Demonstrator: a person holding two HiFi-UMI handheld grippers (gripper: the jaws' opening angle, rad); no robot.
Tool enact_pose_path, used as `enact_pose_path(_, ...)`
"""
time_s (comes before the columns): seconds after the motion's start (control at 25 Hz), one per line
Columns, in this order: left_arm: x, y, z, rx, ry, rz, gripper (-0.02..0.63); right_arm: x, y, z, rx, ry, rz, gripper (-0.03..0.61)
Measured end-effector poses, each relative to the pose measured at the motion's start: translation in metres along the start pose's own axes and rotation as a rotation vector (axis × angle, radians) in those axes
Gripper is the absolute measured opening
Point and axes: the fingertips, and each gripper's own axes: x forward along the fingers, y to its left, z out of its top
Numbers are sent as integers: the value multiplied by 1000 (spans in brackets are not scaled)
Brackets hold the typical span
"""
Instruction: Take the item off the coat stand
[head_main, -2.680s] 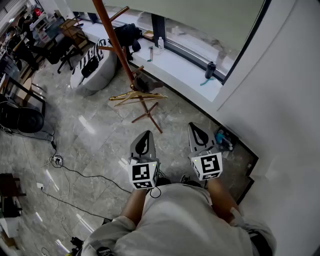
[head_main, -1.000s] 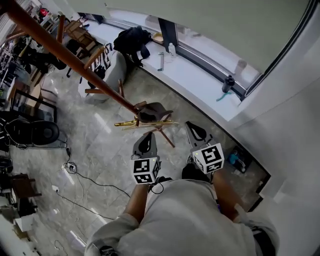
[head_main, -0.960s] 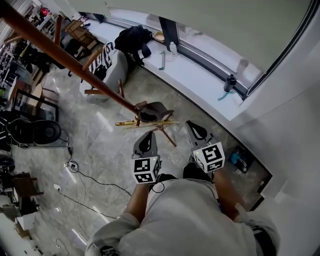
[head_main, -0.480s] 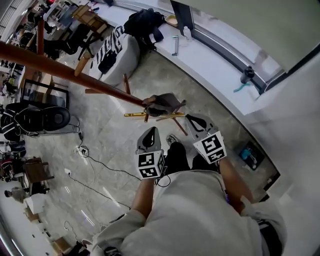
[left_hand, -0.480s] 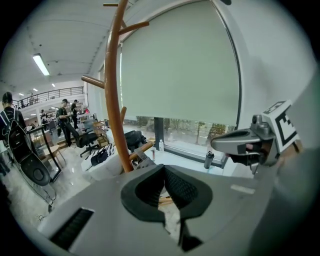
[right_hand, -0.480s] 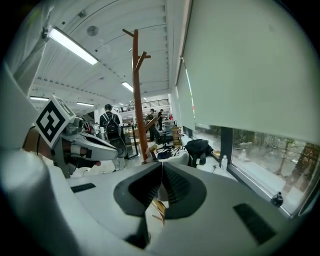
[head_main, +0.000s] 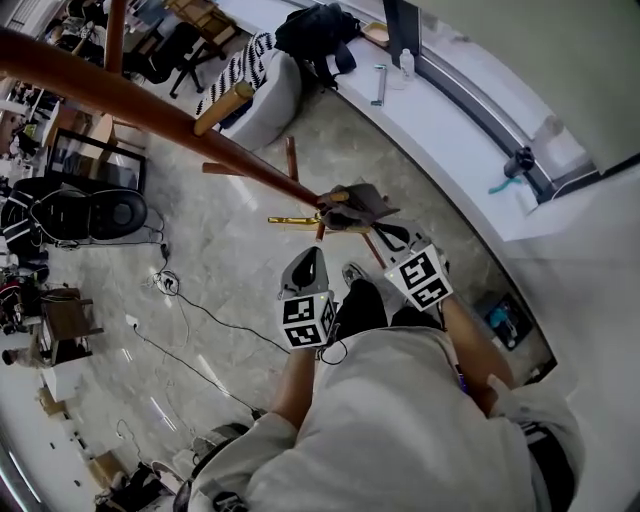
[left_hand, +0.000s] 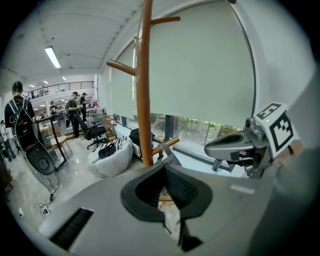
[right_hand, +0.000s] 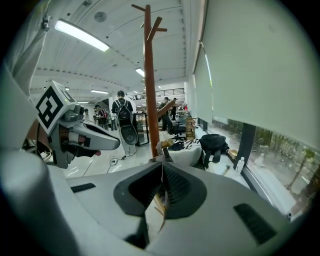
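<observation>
Right claw (head_main: 395, 238) is pinched shut and empty, and the left claw (head_main: 313, 256) beside it is closed too, with nothing between either pair of jaws. That's fair enough, since neither has reached anything yet. Both point forward at the coat stand (head_main: 150, 100), held low and close together in front of the person's body, because the target sits low. The grey item (head_main: 358, 204), a cap or small pouch, I can't tell which, hangs on a short peg (head_main: 338, 197) low on the pole, just beyond the right claw's tip. A gold hanger (head_main: 292, 220) hangs just left of it, so I reckon the jaws should open and come in from the right to avoid snagging it.
</observation>
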Motion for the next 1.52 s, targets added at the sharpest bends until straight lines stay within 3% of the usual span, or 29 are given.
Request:
enact_pose_path(0.64,3,44,-16,-56,15,28,11,64,7,-10,-203,189,-7,12)
enact_pose_path(0.76,4,47,-16,-66,17,25,11,72,9,-15,-219,230,13,115)
enact_pose_path(1.2,4,51,-26,-62,36,29,11,104,9,-36,-212,305,56,167)
enact_pose_path(1.36,-2,60,-29,-70,34,46,11,109,8,-36,-211,310,25,162)
enact_pose_path(1.44,-4,61,-30,-71,34,50,11,108,6,-34,-223,296,9,61)
enact_pose_path(1.52,-5,59,-30,-71,34,49,11,106,6,-31,-240,283,3,43)
